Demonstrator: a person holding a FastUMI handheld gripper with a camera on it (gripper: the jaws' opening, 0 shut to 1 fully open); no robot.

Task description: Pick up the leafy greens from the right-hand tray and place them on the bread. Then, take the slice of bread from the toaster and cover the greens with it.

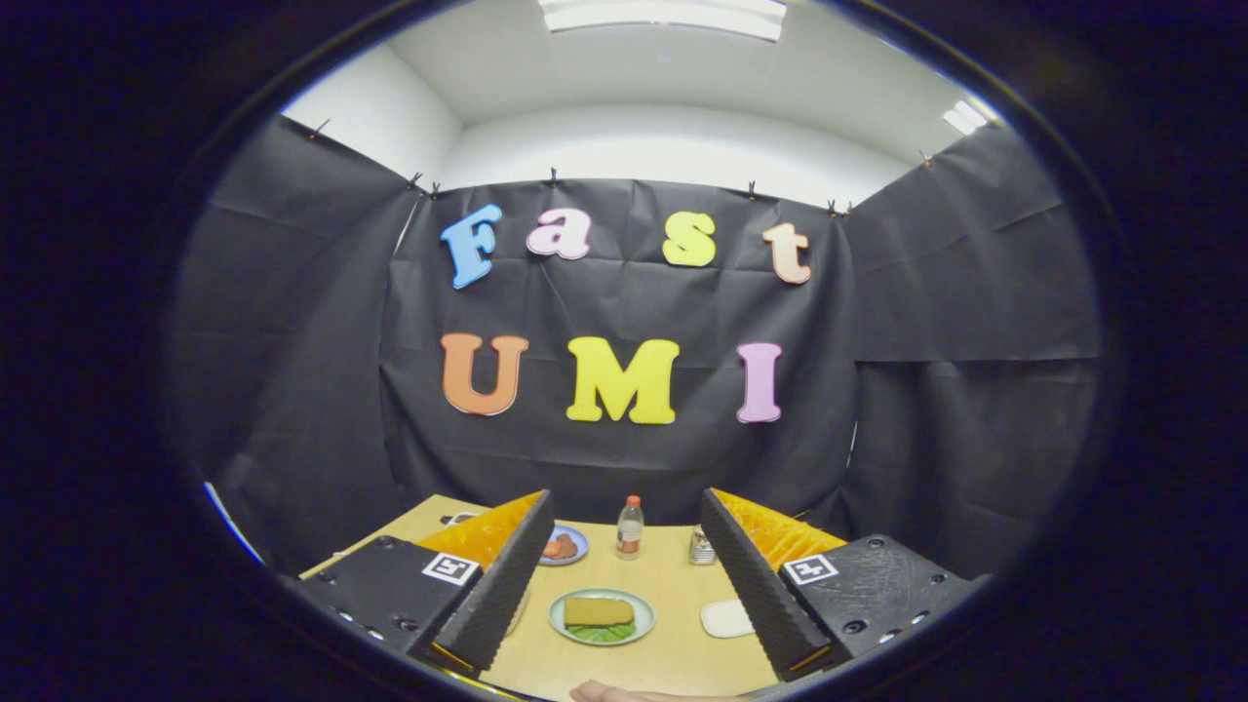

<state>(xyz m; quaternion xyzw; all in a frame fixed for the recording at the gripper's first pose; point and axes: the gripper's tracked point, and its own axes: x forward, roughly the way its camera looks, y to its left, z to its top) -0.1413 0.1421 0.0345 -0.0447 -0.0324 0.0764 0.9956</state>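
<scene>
I have the fingers spread wide and empty, raised over the near part of the counter and touching nothing that I can see. In the gap between them, just ahead, sits a light green plate, and on it a slice of bread lying flat on top of the leafy greens, whose dark green edge pokes out from under the slice on the side nearest me, at about 6 o'clock of the plate. At roughly 3 o'clock from that plate, just beside the inner face of my right finger, lies a small white tray, partly hidden by that finger. Farther off, at 12 o'clock from the plate and toward the back of the counter, a small bottle stands upright. At about 11 o'clock, half covered by my left finger, I see a blue plate carrying something reddish that I cannot identify. At about 1 o'clock, close to the tip of the right finger, stands a small clear jar-like thing. A bit of a hand shows at the near edge of the counter, below the plate.
</scene>
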